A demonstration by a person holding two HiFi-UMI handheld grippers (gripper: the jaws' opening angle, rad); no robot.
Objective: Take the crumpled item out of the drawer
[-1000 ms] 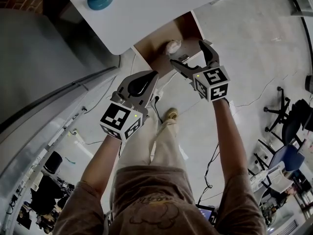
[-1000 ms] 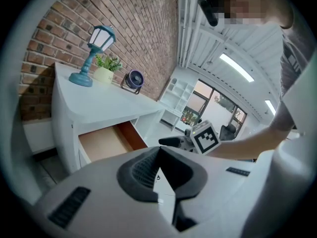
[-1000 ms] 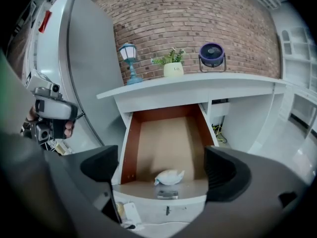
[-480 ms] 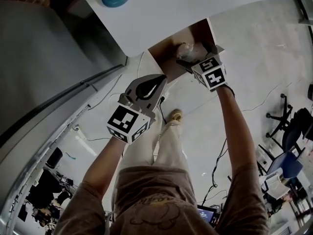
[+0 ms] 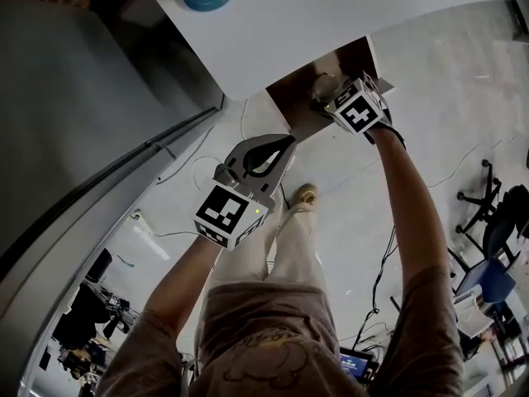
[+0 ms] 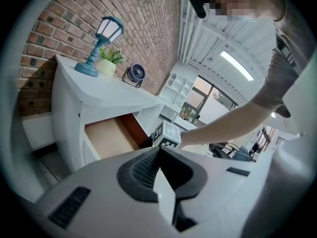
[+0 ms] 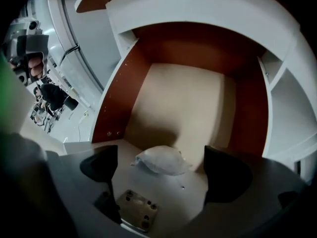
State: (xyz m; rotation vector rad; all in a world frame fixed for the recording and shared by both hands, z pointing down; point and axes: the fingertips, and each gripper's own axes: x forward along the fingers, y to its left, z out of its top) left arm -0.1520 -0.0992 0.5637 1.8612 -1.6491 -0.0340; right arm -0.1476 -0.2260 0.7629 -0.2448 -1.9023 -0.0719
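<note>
— Entry one, change since the last look?
— My right hand-held gripper (image 7: 168, 163) has gone from the drawer's (image 7: 190, 100) edge down into it. The jaws are spread wide and grip nothing.

— Entry two, the crumpled item (image 7: 162, 160)?
— It lies on the drawer floor between those jaws, near the front (untouched, I judge). Closing on it looks like the next step.

— Entry three, left hand-held gripper (image 6: 159, 163)?
— Jaws together, empty, held well back from the counter (image 5: 331, 15).

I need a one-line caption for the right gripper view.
Right tool, jaws apart, with the crumpled item between them inside the open drawer.
</note>
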